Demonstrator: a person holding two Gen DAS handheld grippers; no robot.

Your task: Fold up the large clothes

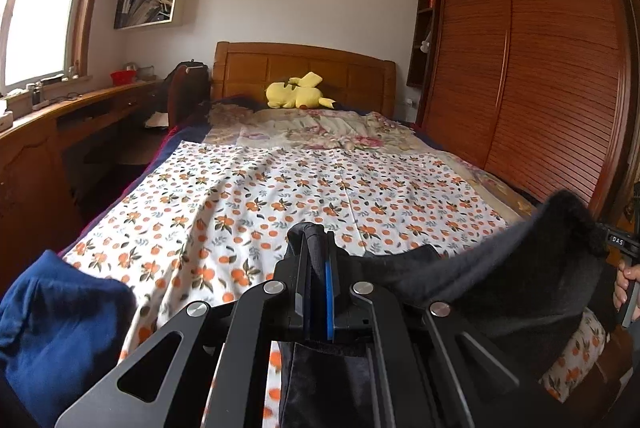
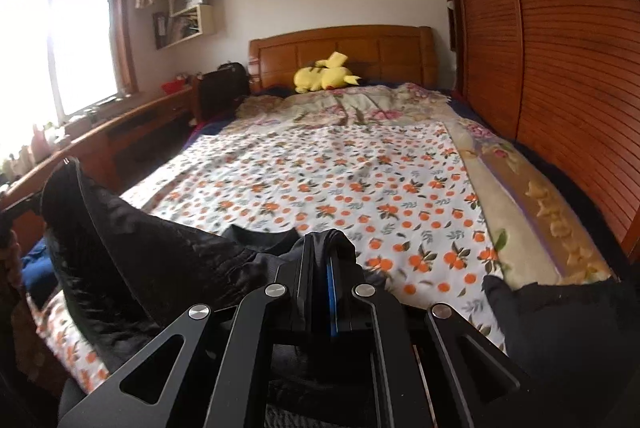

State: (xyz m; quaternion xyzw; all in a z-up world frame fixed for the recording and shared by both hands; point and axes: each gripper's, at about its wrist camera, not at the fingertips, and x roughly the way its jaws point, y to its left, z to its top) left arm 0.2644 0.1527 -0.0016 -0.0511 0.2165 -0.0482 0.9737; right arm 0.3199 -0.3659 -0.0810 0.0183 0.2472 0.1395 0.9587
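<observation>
A black garment [image 1: 520, 292] hangs stretched between both grippers above the near end of the bed. My left gripper [image 1: 316, 240] is shut on one edge of it, with cloth bunched over the fingertips. From there the fabric sweeps right toward a hand [image 1: 626, 284] holding the other tool. In the right wrist view my right gripper [image 2: 326, 248] is shut on the same black garment [image 2: 132, 260], which rises leftward to a peak. More black cloth [image 2: 560, 316] lies at the lower right.
The bed carries a white sheet printed with oranges [image 1: 280, 196], a floral quilt [image 1: 320, 128] behind it, and a yellow plush toy [image 1: 298, 94] by the headboard. A blue garment [image 1: 60, 324] sits at the near left. A wooden wardrobe [image 1: 540, 68] lines the right; a desk [image 1: 60, 124] runs left.
</observation>
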